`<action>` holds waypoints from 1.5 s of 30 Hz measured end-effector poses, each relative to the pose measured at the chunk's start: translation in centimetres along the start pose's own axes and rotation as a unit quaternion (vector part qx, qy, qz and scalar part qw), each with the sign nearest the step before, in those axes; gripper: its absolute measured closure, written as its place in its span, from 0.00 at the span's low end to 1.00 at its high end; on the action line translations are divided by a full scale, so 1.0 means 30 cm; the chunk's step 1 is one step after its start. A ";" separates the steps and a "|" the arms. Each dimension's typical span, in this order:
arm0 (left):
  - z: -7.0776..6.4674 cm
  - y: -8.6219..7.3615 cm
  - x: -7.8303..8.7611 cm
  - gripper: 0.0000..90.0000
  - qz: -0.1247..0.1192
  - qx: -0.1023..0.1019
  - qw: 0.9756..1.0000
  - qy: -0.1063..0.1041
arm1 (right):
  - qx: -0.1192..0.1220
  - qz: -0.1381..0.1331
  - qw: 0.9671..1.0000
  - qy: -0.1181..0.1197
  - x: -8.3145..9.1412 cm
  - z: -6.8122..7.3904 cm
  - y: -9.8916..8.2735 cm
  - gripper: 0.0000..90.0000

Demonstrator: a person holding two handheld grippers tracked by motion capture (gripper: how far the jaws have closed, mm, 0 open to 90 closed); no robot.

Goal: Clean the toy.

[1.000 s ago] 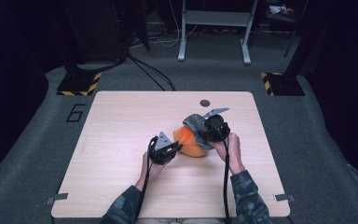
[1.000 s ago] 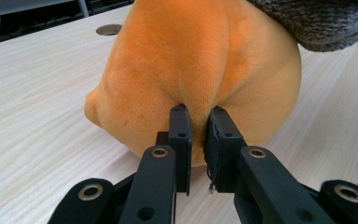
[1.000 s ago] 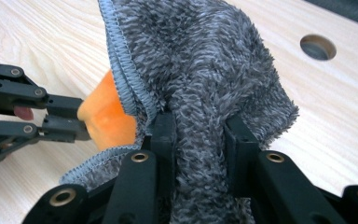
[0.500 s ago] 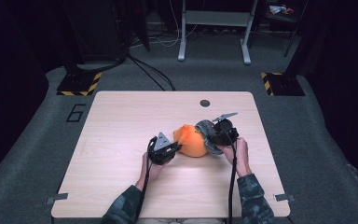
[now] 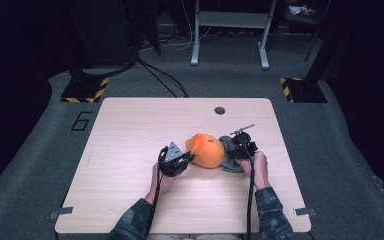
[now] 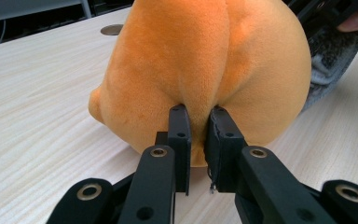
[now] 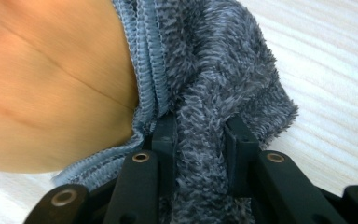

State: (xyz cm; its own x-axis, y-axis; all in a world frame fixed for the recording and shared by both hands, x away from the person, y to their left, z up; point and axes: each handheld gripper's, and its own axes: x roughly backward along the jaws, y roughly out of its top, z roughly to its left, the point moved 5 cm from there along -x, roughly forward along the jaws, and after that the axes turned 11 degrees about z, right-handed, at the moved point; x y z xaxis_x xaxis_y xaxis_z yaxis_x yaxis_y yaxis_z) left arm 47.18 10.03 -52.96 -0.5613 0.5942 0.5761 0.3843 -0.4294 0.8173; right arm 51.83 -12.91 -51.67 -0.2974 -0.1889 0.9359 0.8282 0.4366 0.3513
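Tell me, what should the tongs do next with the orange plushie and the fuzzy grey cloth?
Probably the right tongs should draw the grey cloth further off the orange plushie. They pinch its fleece, its hemmed edge sits at the plush, and the left tongs grip the other side.

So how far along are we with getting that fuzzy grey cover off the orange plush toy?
Mostly done: the orange plush toy lies largely bare on the table. In hand: the left hand-held gripper pinches a fold of the toy while the right hand-held gripper clamps the grey cover. Left: the cover's edge wraps the toy's far end and needs pulling clear.
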 end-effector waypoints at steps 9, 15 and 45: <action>-0.002 0.000 0.002 0.88 -0.008 0.000 1.000 0.000 | 0.013 -0.048 0.999 -0.016 0.133 0.007 0.021 0.78; -0.004 0.000 0.002 0.89 -0.010 -0.001 1.000 -0.002 | 0.044 -0.090 0.995 -0.006 0.243 0.078 0.065 0.78; -0.003 -0.004 -0.001 0.89 0.000 -0.007 1.000 -0.002 | 0.041 -0.039 0.998 -0.012 0.130 0.071 0.043 0.77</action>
State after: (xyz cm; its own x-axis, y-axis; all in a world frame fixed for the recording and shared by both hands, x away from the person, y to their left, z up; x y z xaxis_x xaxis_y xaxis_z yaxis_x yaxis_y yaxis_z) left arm 47.09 10.01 -53.06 -0.5589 0.5970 0.5756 0.3736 -0.4383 0.8175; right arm 50.72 -11.23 -47.51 -0.3720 -0.2037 0.9056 0.7602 0.4929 0.4232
